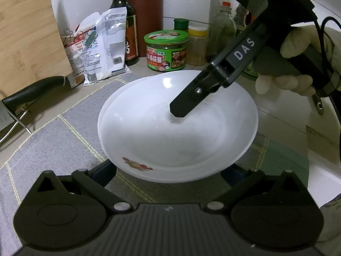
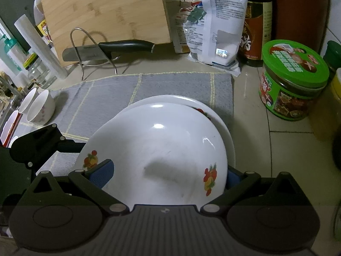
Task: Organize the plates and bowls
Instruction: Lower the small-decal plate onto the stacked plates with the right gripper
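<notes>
Here right gripper astride upper plate, tilted, face-up

Right gripper entering left wrist view from 1 o'clock, angled down toward 7 o'clock, black fingertip lowest. Gloved right hand wrapped round its handle at 3 o'clock. In right wrist view, blue pads set wide, at 8 and 4 o'clock. Left gripper spread wide, pads mostly hidden; its linkage visible at 9 o'clock in right view.
</notes>
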Available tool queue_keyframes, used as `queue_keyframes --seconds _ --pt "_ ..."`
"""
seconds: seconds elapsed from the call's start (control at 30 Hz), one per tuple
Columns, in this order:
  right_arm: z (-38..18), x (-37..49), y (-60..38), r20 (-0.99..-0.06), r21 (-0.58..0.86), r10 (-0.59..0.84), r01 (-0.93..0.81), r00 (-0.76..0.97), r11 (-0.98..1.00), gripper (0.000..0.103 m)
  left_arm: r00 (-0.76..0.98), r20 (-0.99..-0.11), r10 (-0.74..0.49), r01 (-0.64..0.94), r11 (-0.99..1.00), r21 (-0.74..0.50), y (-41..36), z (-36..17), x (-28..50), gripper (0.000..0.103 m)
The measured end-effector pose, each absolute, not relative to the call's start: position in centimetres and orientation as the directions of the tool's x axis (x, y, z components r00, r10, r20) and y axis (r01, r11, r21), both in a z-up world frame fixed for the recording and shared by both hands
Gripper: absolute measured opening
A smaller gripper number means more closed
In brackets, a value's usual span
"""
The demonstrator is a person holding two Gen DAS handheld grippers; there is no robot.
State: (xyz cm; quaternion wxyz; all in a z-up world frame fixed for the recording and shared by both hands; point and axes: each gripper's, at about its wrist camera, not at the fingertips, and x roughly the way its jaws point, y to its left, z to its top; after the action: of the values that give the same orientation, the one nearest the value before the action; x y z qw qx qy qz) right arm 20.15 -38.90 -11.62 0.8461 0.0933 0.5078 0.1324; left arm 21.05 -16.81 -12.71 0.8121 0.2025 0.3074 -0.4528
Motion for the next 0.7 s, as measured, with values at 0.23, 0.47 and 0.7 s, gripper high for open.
queue_keyframes --seconds 0.23,0.47,0.7 --pt "-11.4 20.1 -38.8 -0.839 0.285 0.309 -0.121 0.448 0.951 0.103 0.398 -0.684 -0.611 0.860 0.508 0.047 -16.8 -12.7 21.1 0.103" --pt "-11.0 19.8 -38.9 -0.843 0.278 0.297 -0.110 0.449 0.954 0.103 0.399 -0.683 -0.612 0.859 0.511 0.044 -16.8 -12.8 21.1 0.103" --pt "-10.5 19.6 -38.8 -0.840 0.268 0.289 -0.113 0.458 0.957 0.103 0.415 -0.670 -0.615 0.864 0.497 0.079 -16.8 -12.6 20.8 0.103"
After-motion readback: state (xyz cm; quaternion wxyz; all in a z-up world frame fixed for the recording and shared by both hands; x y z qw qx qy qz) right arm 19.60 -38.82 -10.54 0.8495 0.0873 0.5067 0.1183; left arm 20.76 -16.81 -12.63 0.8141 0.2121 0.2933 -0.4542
